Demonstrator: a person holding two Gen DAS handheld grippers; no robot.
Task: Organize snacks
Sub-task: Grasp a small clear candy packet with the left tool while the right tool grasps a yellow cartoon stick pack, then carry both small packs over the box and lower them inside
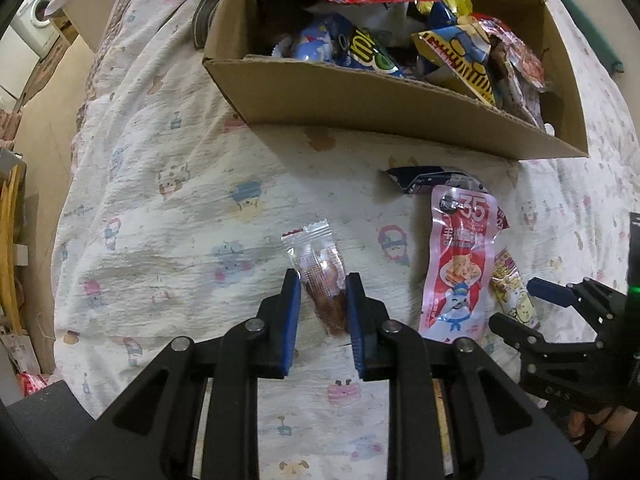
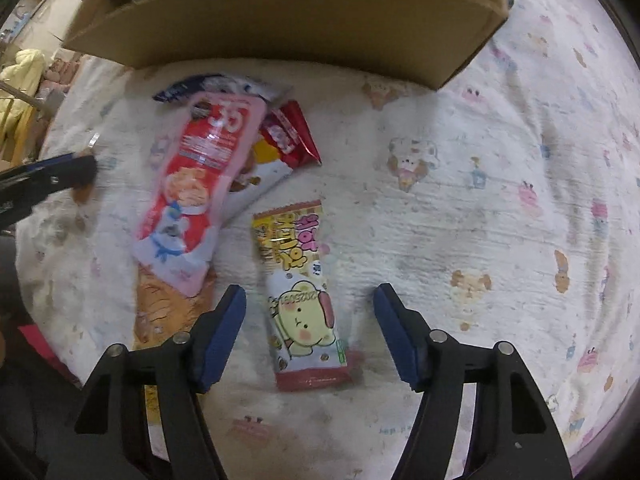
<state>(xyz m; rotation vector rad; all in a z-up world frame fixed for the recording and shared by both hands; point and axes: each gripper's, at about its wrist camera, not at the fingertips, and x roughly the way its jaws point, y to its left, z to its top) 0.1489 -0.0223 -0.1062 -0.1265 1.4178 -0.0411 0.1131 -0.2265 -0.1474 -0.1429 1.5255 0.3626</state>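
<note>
Clear plastic wrapping is showing between your left gripper (image 1: pixel 323 280)'s blue pads: in the left wrist view you are pinching a small clear snack packet (image 1: pixel 320 276) with a brown strip inside, jaws nearly shut on it. Its long axis is running away from you toward the cardboard box (image 1: pixel 360 100), crimped end pointing at the box. This view alone is showing the box's inside, heaped with snack bags. A pink pouch (image 1: pixel 460 264) is lying just to the right on the printed bedsheet (image 1: pixel 180 200).

In the right wrist view, your right gripper (image 2: pixel 310 300) is standing part open, straddling a yellow cartoon snack bar (image 2: pixel 300 300) without touching it. The bar is lying lengthwise between the jaws, its yellow end pointing toward the box. Only here are a red packet (image 2: pixel 292 140) and an orange wrapper (image 2: pixel 160 308) under the pouch showing.
</note>
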